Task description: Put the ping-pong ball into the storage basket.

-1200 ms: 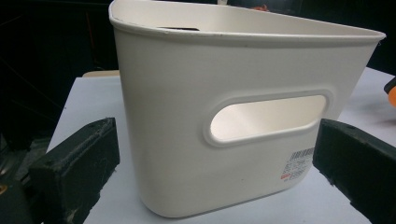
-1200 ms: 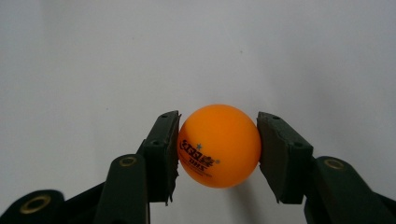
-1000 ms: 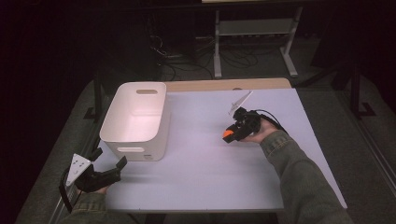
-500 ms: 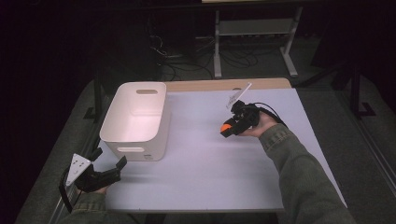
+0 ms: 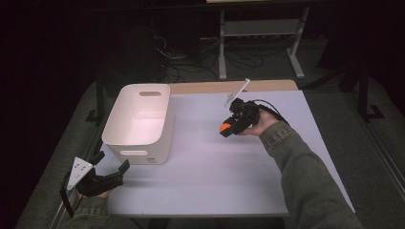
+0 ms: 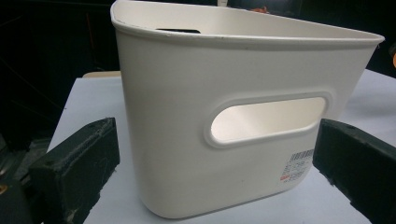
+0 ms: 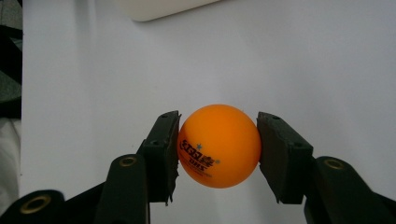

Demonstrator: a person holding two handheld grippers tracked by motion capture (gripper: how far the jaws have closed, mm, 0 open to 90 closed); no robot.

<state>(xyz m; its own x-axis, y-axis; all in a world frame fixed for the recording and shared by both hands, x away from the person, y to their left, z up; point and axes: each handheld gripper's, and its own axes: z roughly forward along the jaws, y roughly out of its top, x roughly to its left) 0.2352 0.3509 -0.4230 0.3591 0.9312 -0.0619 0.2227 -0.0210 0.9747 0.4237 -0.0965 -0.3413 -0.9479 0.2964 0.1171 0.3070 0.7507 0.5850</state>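
An orange ping-pong ball (image 7: 218,145) with dark print sits clamped between the two black jaws of my right gripper (image 7: 217,148). In the high view that right gripper (image 5: 228,126) hovers over the white table at the right of middle, ball (image 5: 224,127) at its tip, pointing toward the bin. A white plastic bin (image 5: 138,123) with slot handles stands at the table's left. My left gripper (image 5: 111,167) rests open at the front left corner, just before the bin's near wall (image 6: 243,116), which stands between its spread jaws.
The white table (image 5: 210,181) has a wooden strip along its far edge. Behind it on the dark floor stand a metal shelf frame (image 5: 260,38) and tangled cables (image 5: 181,57). A barcode sticker (image 6: 296,167) marks the bin's near wall.
My right gripper has moved a little toward the far edge of the table with the ball still held. The left gripper has stayed put.
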